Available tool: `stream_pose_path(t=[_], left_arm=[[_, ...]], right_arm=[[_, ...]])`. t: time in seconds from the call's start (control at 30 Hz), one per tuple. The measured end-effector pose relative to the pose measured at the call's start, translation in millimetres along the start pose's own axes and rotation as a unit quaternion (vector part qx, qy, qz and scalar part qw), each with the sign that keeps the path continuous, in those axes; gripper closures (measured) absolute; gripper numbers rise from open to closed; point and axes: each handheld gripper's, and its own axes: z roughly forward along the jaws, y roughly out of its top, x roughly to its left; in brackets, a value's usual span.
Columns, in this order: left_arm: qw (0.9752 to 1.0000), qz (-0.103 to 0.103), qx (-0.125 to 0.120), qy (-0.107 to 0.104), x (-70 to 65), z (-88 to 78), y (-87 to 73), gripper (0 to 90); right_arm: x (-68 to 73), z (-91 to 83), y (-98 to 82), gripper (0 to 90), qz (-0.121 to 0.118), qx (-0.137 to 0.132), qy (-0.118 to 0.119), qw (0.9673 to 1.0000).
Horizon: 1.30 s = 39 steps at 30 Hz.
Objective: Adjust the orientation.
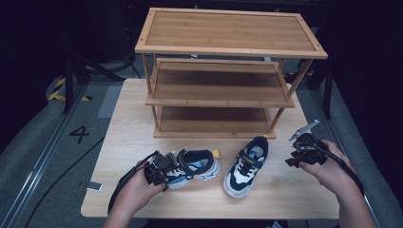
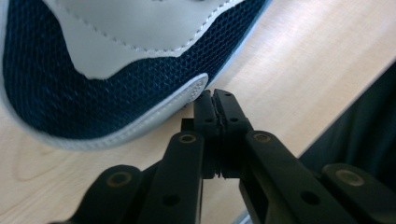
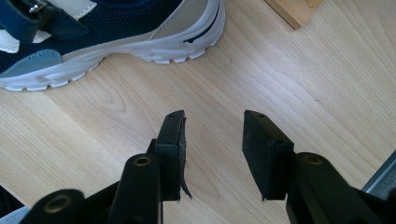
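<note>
Table (image 1: 119, 142), two small shoes in front of a three-tier rack (image 1: 223, 71).

Left shoe (image 1: 197, 166): on its side, long axis running 9 to 3 in the high view, yellow heel tab toward 3. Left gripper (image 1: 159, 172) sits right at its 9 o'clock end. In the left gripper view the jaws stand pressed together, nothing between them; tips (image 2: 215, 100) meet just at the shoe's (image 2: 107, 70) pale rand, which lies toward 11 from them. Touching or a hair apart: cannot tell. No grip on the shoe.

Right shoe (image 1: 247, 166): upright on its sole, long axis roughly 7 to 1, toe toward the person. Right gripper (image 1: 304, 151) hovers off its 3 o'clock side, apart from it. In the right gripper view the jaws stand parted and empty over bare wood (image 3: 289, 70); the shoe's sole (image 3: 140, 42) lies toward 10 to 11 from the gap (image 3: 212, 140).

Judgement: left hand is the nearer to its shoe, but shut jaws must reopen before they can take the upper or rim.
</note>
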Motion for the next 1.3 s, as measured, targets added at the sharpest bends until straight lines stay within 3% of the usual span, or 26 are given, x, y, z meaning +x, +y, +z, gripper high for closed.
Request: stream_pose_path(t=[0.1,0.2,0.33,0.4,0.6,0.67,0.73,0.83,0.87,0.9,0.93,0.97,1.03,1.07,1.17,1.3], left_arm=[[0.9998,-0.010,-0.004,0.017,5.6,-1.4,1.8,84.5],[0.9998,-0.018,-0.004,0.010,11.7,-2.1,5.0,85.0],[0.9992,-0.027,-0.012,0.026,21.5,-3.6,9.8,81.4],[0.9982,-0.031,-0.026,0.045,29.1,-4.4,14.2,79.6],[0.9959,-0.049,-0.041,0.064,47.1,-2.7,27.8,78.8],[0.9938,-0.057,-0.052,0.081,54.7,-2.6,35.3,78.2],[0.9924,-0.065,-0.060,0.086,57.4,-2.4,37.6,75.9],[0.9924,-0.069,-0.061,0.082,59.9,-3.7,37.2,68.3],[0.9927,-0.071,-0.067,0.071,59.8,-4.8,35.6,68.3],[0.9942,-0.069,-0.058,0.060,59.0,-6.4,34.1,65.3],[0.9955,-0.057,-0.036,0.067,52.9,-11.2,31.5,58.9],[0.9955,-0.057,-0.036,0.067,52.9,-11.2,31.5,58.9],[0.9955,-0.042,-0.056,0.063,39.3,-28.7,26.6,57.3],[0.9955,-0.042,-0.056,0.063,39.3,-28.7,26.6,56.5],[0.9934,-0.027,-0.088,0.068,19.4,-54.9,24.7,54.8],[0.9924,-0.001,-0.108,0.058,-3.5,-71.8,26.3,56.4]], right_arm=[[-0.3,-0.3,-3.5,60.0,0.005,-0.002,0.001,1.0000],[-0.4,0.4,-5.6,59.9,0.005,-0.001,0.000,1.0000],[0.4,1.9,-10.7,59.9,0.010,0.004,0.000,0.9999],[0.4,2.2,-13.5,59.8,0.012,0.004,0.000,0.9999],[-0.2,1.8,-22.7,60.5,0.022,0.008,-0.001,0.9997],[-0.9,0.7,-27.7,60.6,0.028,0.009,-0.001,0.9996],[-0.8,-0.3,-30.5,60.7,0.032,0.008,-0.004,0.9995],[-1.3,-2.2,-33.2,60.6,0.035,0.007,-0.005,0.9994],[-1.3,-2.2,-33.2,60.6,0.035,0.007,-0.005,0.9994],[-1.9,-2.7,-33.8,60.6,0.034,0.007,-0.006,0.9994],[-2.4,-2.9,-34.2,60.6,0.036,0.006,-0.006,0.9993],[-2.5,-3.0,-34.1,60.6,0.036,0.006,-0.007,0.9993],[-2.3,-3.0,-33.5,60.6,0.035,0.006,-0.007,0.9993],[-2.3,-3.0,-33.5,60.6,0.035,0.006,-0.007,0.9993],[-0.6,-3.5,-33.4,60.5,0.033,0.006,-0.006,0.9994],[0.3,-4.1,-34.9,60.4,0.034,0.004,-0.008,0.9994]])
